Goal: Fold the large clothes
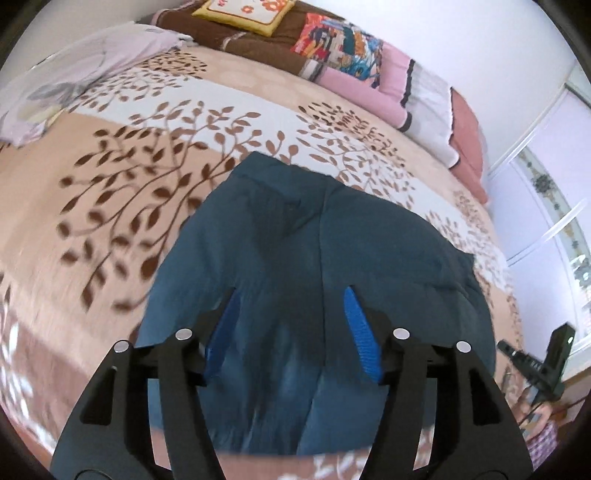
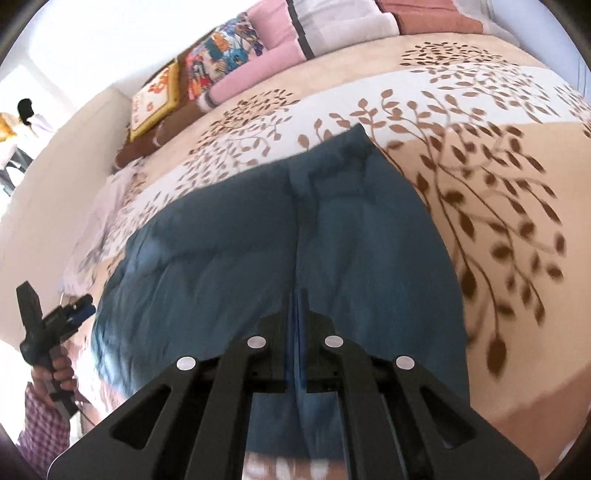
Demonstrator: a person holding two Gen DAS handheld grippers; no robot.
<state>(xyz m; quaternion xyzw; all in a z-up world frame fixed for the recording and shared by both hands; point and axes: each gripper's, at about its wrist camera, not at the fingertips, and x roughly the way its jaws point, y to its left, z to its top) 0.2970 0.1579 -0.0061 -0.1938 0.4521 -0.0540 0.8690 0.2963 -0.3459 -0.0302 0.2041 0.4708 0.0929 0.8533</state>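
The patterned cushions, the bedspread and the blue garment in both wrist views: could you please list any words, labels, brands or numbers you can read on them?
None: no text can be read in either view.
The multicoloured cushion shows blocky shapes, perhaps letters, too blurred to read.
The yellow-edged cushion shows only flowers.
The bedspread shows only a leaf pattern.
The blue garment shows no visible label or print.

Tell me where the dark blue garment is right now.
The dark blue garment lies spread on the leaf-patterned beige bedspread, centred in both wrist views, directly ahead of both claws, well short of the pillows.
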